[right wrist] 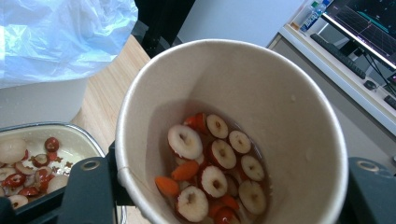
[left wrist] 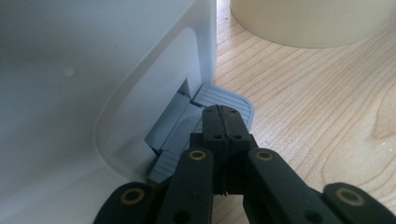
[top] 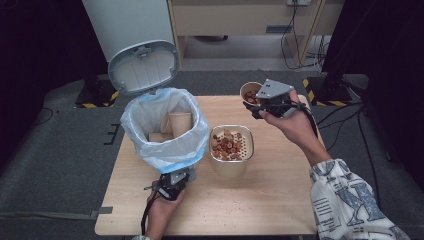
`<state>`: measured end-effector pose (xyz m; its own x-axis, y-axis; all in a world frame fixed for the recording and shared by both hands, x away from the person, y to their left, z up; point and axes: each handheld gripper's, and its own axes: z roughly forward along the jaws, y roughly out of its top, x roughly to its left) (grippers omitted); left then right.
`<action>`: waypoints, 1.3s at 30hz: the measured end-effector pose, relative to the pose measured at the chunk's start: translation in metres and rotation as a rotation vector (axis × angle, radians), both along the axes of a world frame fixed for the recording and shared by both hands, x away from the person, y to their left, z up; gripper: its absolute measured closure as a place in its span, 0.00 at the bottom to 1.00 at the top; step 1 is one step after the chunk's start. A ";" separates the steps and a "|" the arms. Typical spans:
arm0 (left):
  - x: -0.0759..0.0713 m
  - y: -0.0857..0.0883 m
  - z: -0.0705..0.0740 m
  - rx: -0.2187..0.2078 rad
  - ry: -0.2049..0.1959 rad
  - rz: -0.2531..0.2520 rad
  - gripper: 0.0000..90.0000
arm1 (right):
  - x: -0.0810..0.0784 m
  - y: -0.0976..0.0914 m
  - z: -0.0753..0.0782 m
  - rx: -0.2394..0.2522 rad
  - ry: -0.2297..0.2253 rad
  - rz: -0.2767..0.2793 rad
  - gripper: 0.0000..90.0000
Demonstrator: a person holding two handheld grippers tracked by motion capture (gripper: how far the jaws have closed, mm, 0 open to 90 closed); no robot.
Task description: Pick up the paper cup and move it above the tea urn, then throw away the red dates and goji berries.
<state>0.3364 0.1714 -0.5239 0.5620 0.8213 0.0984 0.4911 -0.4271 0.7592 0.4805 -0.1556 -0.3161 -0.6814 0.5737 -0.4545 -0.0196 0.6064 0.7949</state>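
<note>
Left gripper [left wrist: 223, 122] clenched with nothing between the jaws, pressing down on the grey ribbed pedal [left wrist: 219, 95] at the near foot of the white plastic pedal bin [top: 165, 127], lid up. Right gripper [top: 265, 107] clamped round the beige paper cup of sliced red dates [right wrist: 231, 135], held at the far right above the wooden table [top: 280, 200], beyond the steel strainer bowl [top: 231, 150]. Risks, by judgement: slipping off the pedal and dropping the lid; tilting the cup early and spilling slices; squeezing too hard and crumpling the thin wall.
</note>
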 end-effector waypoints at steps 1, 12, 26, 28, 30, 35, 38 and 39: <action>0.000 0.000 0.000 0.001 0.000 0.000 1.00 | 0.000 0.001 -0.001 0.000 -0.001 -0.001 0.38; 0.000 0.000 0.000 -0.001 0.000 0.005 1.00 | -0.001 0.010 -0.002 -0.045 -0.030 0.020 0.37; 0.001 0.001 0.000 0.007 -0.003 -0.010 1.00 | -0.005 0.020 0.003 -0.082 -0.075 0.043 0.37; 0.001 0.001 0.000 0.007 -0.003 -0.009 1.00 | -0.005 0.020 0.003 -0.089 -0.080 0.049 0.37; 0.001 0.001 0.000 0.006 -0.003 -0.009 1.00 | -0.005 0.020 0.004 -0.096 -0.084 0.045 0.37; 0.001 0.001 0.000 0.007 -0.003 -0.010 1.00 | -0.007 0.022 0.004 -0.116 -0.103 0.049 0.37; 0.001 0.001 0.000 0.008 -0.003 -0.009 1.00 | -0.008 0.026 0.002 -0.158 -0.129 0.058 0.37; 0.001 0.001 0.000 0.008 -0.003 -0.009 1.00 | -0.008 0.027 0.002 -0.168 -0.135 0.060 0.37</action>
<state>0.3371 0.1721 -0.5236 0.5693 0.8151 0.1069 0.4845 -0.4377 0.7574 0.4720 -0.1281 -0.3141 -0.6383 0.4424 -0.6300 -0.1593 0.7247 0.6704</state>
